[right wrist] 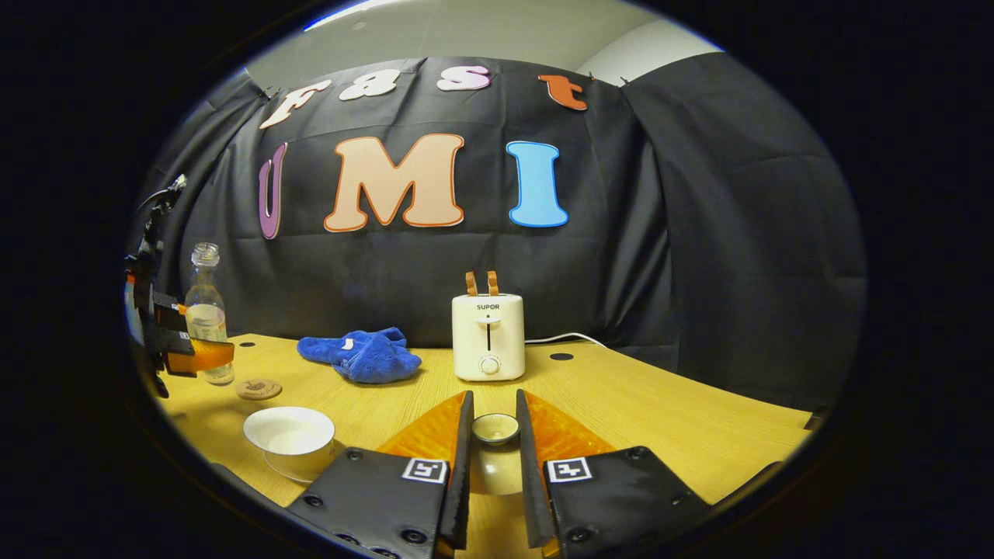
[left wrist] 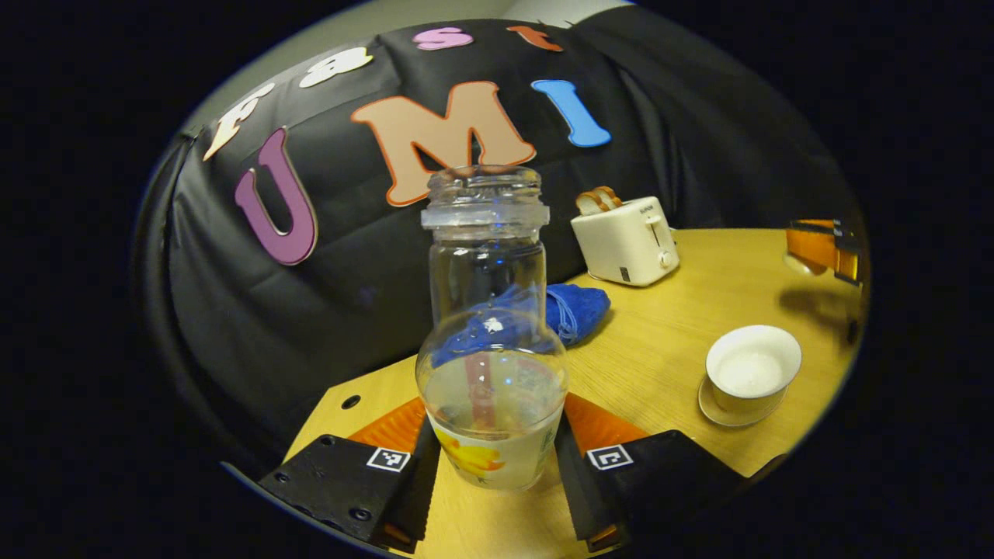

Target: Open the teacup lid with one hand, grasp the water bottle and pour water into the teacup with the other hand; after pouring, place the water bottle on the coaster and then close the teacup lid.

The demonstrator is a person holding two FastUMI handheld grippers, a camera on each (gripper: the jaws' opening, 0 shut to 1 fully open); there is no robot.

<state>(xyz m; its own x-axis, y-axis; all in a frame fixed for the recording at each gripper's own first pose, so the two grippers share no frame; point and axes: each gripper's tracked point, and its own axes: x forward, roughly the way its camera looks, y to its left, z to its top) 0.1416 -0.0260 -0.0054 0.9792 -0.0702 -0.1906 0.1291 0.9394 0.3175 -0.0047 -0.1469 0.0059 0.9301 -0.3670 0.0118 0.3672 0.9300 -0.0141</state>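
Observation:
A clear, uncapped water bottle (left wrist: 488,326) part full of water stands upright between the fingers of my left gripper (left wrist: 493,458), which is shut on its lower body. In the right gripper view the water bottle (right wrist: 206,307) is at the table's far left with the left gripper (right wrist: 182,341) around it, just behind a round brown coaster (right wrist: 258,388). The white teacup (left wrist: 752,373) sits uncovered on its saucer; the teacup (right wrist: 289,436) is also at the lower left in the right gripper view. My right gripper (right wrist: 495,435) is shut on the teacup lid (right wrist: 495,428), holding it by its knob.
A cream toaster (right wrist: 488,335) with two slices of toast stands at the back by the wall, and a crumpled blue cloth (right wrist: 361,355) lies to its left. The wooden table (right wrist: 660,419) has bare surface on the right. The right gripper (left wrist: 823,247) hovers beyond the teacup.

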